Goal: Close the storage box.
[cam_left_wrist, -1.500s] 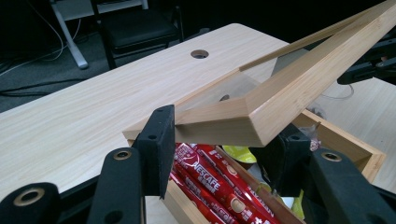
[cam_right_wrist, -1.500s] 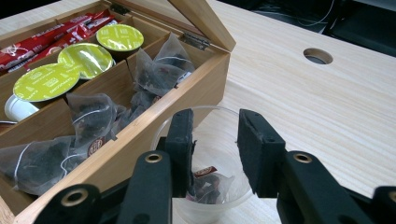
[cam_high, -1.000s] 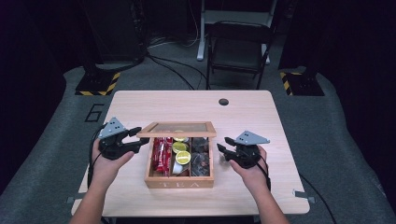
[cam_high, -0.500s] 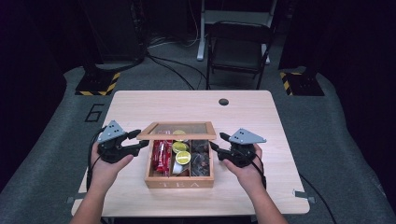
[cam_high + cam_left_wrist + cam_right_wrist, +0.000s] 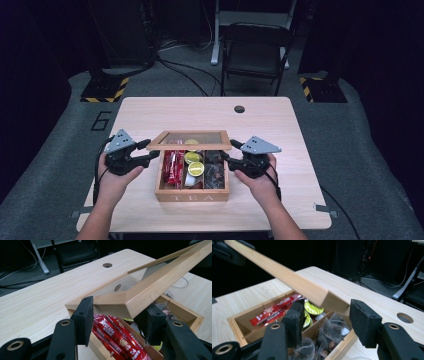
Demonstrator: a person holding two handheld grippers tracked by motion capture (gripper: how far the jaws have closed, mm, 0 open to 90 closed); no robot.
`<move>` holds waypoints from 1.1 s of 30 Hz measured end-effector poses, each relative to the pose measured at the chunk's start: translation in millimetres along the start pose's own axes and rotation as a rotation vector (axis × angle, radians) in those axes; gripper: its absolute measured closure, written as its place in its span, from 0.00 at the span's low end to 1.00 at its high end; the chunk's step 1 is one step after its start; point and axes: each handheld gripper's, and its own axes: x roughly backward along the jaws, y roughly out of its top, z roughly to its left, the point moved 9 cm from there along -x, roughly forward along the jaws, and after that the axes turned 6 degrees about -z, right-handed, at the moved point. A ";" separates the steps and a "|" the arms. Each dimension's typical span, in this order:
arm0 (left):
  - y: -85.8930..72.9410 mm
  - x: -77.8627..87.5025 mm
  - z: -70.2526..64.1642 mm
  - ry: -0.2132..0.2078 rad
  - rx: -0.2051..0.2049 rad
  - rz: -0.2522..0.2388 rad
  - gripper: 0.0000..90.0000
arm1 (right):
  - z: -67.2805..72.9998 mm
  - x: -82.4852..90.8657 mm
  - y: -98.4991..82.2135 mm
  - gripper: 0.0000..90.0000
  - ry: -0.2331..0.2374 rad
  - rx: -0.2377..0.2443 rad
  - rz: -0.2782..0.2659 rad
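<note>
Pale wooden tea box sits near the table's near edge, its glass-paned lid half raised on hinges along the far wall. The left gripper reaches in from the left; in the left gripper view its jaws straddle the lid's near left corner, pads close against the frame, though a firm clamp cannot be confirmed. The right gripper flanks the near right corner; its jaws have just been opening and stand apart, the wood between them untouched. Supporting both corners probably keeps the lid level as it swings. Inside lie red coffee sticks, yellow-green capsules and dark tea sachets.
</note>
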 end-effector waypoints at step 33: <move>-19.0 8.8 -10.8 -0.025 -0.009 0.003 0.55 | 7.4 9.5 -10.4 0.56 0.045 -0.036 0.074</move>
